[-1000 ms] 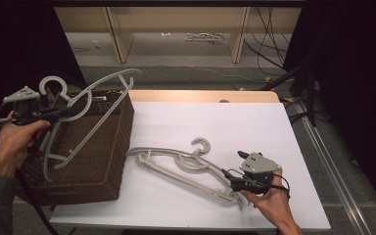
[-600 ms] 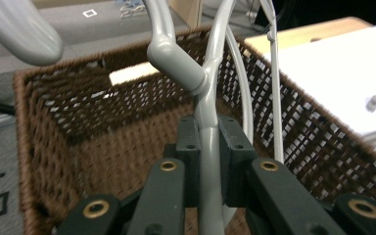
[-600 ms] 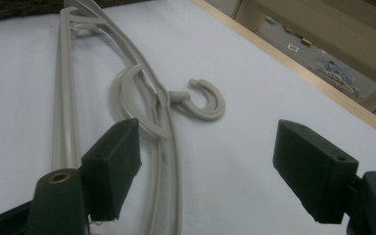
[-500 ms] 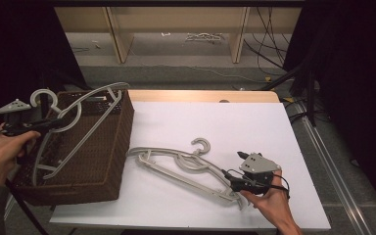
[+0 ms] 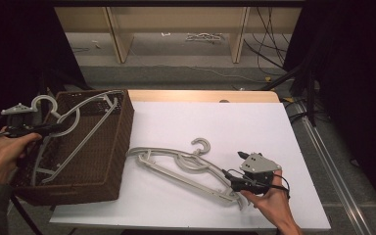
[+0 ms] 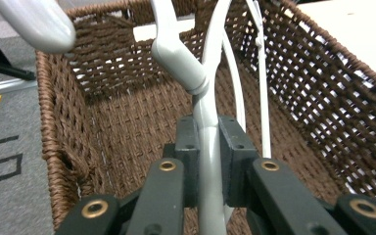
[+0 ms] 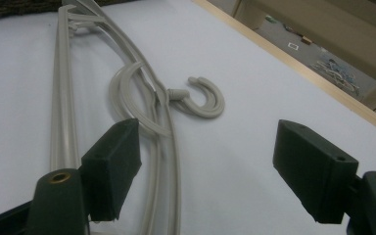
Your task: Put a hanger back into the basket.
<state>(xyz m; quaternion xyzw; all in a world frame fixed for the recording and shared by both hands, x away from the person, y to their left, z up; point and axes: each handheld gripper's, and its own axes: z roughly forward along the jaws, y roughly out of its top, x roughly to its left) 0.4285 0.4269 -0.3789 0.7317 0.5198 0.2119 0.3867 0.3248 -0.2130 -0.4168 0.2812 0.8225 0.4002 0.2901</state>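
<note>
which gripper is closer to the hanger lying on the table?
Right. The right gripper sits open at the table hanger's near end; the left gripper is over the basket, clamping another hanger.

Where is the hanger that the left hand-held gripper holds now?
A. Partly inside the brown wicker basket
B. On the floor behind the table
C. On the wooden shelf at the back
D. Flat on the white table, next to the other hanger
A: the left hand-held gripper is shut on the white hanger, whose frame reaches down into the wicker basket.
</note>
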